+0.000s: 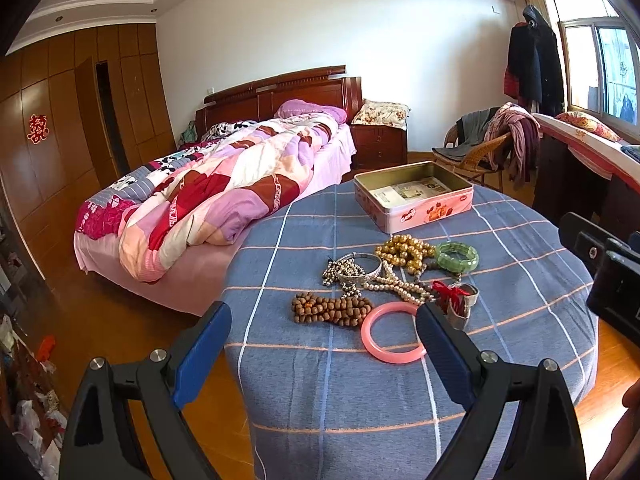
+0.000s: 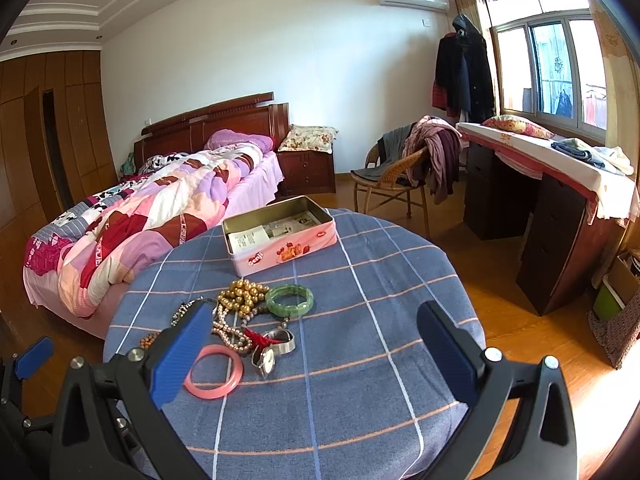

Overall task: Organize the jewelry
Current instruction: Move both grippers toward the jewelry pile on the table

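A heap of jewelry lies on the round table's blue checked cloth (image 1: 360, 392): a pink bangle (image 1: 393, 333), brown wooden beads (image 1: 330, 309), a silver bangle (image 1: 360, 268), gold beads (image 1: 404, 252), a pearl strand (image 1: 400, 286), a green bracelet (image 1: 457, 255) and a wristwatch (image 2: 276, 350). Behind the heap stands an open pink tin box (image 1: 414, 196) lined with paper. My left gripper (image 1: 324, 344) is open above the near edge, just short of the pink bangle. My right gripper (image 2: 314, 350) is open, holding nothing, to the right of the pink bangle (image 2: 214, 371) and green bracelet (image 2: 289, 300).
A bed with a patchwork quilt (image 1: 224, 188) touches the table's left side. A wicker chair draped with clothes (image 2: 404, 168) stands behind the table. A dark desk (image 2: 552, 216) runs under the window at the right. Wooden floor surrounds the table.
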Demonstrator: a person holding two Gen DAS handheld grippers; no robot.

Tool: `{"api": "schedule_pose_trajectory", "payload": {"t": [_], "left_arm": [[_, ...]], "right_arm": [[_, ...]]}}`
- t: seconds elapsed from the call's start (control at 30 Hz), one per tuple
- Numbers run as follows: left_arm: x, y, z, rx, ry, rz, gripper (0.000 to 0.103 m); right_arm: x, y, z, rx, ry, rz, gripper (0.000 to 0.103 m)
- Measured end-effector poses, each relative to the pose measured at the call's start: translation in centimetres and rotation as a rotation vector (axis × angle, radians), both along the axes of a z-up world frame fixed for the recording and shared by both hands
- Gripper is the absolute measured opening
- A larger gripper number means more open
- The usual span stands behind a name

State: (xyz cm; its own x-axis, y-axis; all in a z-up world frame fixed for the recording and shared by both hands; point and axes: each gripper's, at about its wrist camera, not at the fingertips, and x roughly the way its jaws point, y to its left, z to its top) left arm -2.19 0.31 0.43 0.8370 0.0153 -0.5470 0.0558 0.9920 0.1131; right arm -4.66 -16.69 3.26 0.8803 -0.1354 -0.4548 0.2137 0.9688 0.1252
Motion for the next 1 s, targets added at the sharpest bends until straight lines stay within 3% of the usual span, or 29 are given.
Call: {"api": "schedule_pose_trajectory", "payload": {"t": [0.33,0.6,1.0], "left_arm": [[0.7,0.5,-0.7,-0.004,0.022,0.014,0.093],[0.6,0.4,-0.6,-0.002,0.02,0.017,0.093],[1.7,0.5,-1.8,0.03,0.046,0.045,0.093]], "right_arm": [[1.1,0.5,-0.7,0.088,0.098,0.005,0.103],[1.0,0.9,-0.4,0.029,0.063,0.011,0.103],[2.5,1.6,-1.2,-0.018,0.113,0.004,0.103]]}}
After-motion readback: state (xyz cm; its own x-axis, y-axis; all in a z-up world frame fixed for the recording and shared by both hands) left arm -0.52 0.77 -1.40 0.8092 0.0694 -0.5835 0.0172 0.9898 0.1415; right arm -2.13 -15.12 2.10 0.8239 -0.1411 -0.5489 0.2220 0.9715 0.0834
